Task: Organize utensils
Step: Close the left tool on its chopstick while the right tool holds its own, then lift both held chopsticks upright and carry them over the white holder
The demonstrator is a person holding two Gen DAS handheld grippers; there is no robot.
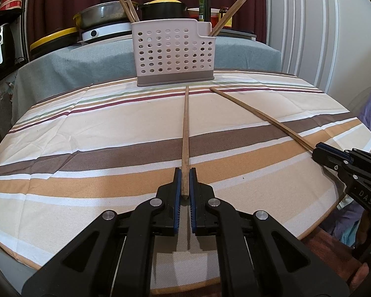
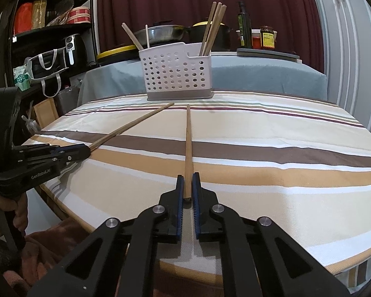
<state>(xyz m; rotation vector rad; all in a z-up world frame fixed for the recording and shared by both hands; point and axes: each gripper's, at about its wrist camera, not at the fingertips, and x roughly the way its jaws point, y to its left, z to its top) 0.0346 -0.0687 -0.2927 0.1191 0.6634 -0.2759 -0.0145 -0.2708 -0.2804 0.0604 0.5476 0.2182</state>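
While each gripper, left gripper (image 1: 185, 183) and right gripper (image 2: 188, 185), pinches a slim wooden chopstick (image 1: 185, 133) (second chopstick (image 2: 188, 143)), the perforated white caddy (image 1: 174, 54) stands beyond the fingertips on striped woven tablecloth (image 1: 86, 148).

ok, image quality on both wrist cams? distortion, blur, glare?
Left wrist: strong fisheye, table edge bows, dark corner vignette; chopstick in the left gripper sharp, no glare. Right wrist: same barrel curve, cabinet lines bend; right gripper and chopstick crisp, soft shadows only.
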